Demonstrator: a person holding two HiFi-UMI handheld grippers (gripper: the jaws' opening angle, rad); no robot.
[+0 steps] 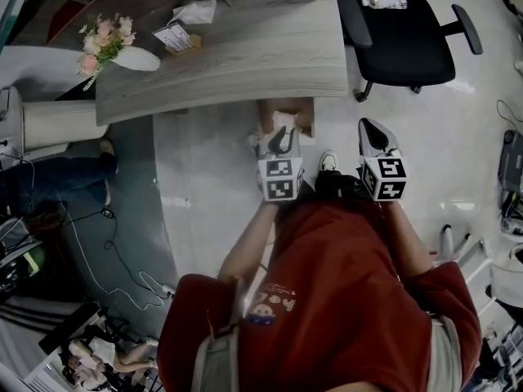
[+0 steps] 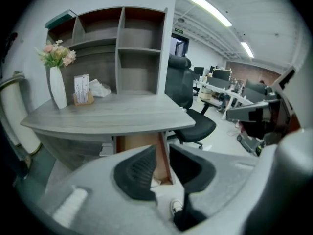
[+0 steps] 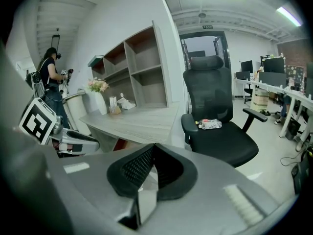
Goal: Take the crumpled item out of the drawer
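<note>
Crumpled item [image 1: 283, 121]: a pale wad lying in the open drawer [image 1: 306, 114], under the near edge of the grey counter [image 1: 245, 64]. The counter hides the drawer's far part. In the left gripper view only a pale scrap of the item [image 2: 155, 182] shows low in the drawer [image 2: 139, 142], cut off by the left finger [image 2: 139, 173].

Left gripper [image 1: 282, 131]: points down at the drawer mouth, fingers apart [image 2: 163, 148] and closed on nothing. Whether they touch the item cannot be told.

Right gripper [image 1: 373, 126]: hangs to the right of the drawer over the floor, its fingers meeting at the tips [image 3: 152, 146] with nothing between them.

Surroundings: a shoe [image 1: 328, 162] between the two grippers; a vase of flowers [image 1: 135, 58] on the counter's left; an office chair [image 1: 404, 43] at far right, carrying a bottle [image 1: 384, 1].
</note>
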